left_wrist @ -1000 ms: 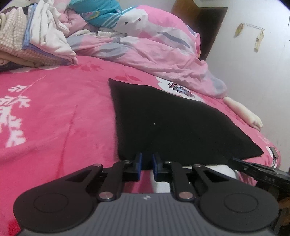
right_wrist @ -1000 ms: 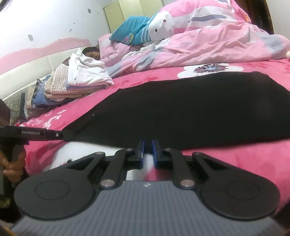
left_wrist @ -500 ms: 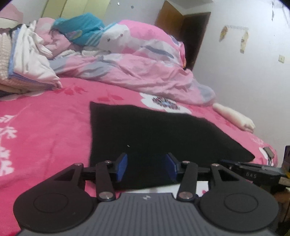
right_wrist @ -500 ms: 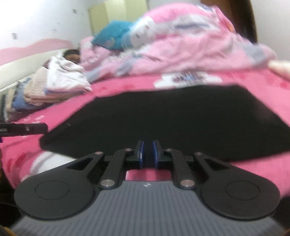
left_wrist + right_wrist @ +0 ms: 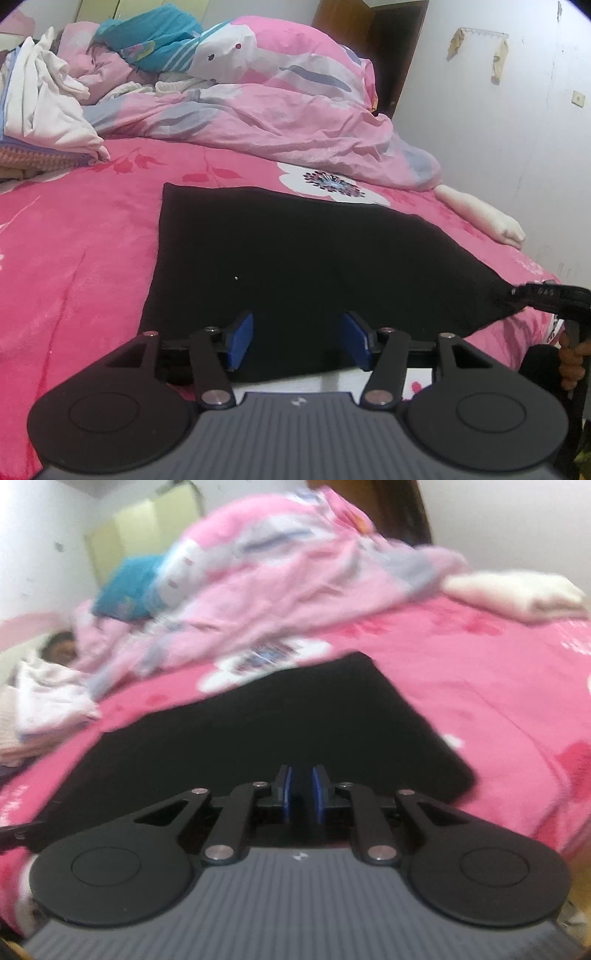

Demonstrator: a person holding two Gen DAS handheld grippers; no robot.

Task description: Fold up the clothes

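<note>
A black garment is seen spread flat on the pink bed, near its front edge, already reduced to a neat panel with straight sides, so at least part of the folding may be judged done. The left tongs are just opening, the blue pads standing apart over the near hem with dark cloth seen between them but not pressed. The right tongs are nearly together; whether cloth is pinched there cannot be told from the blurred view. A stack of folded clothes is seen at the far left, beside a crumpled pink duvet. Probably a further fold and a transfer to that stack are left.
</note>
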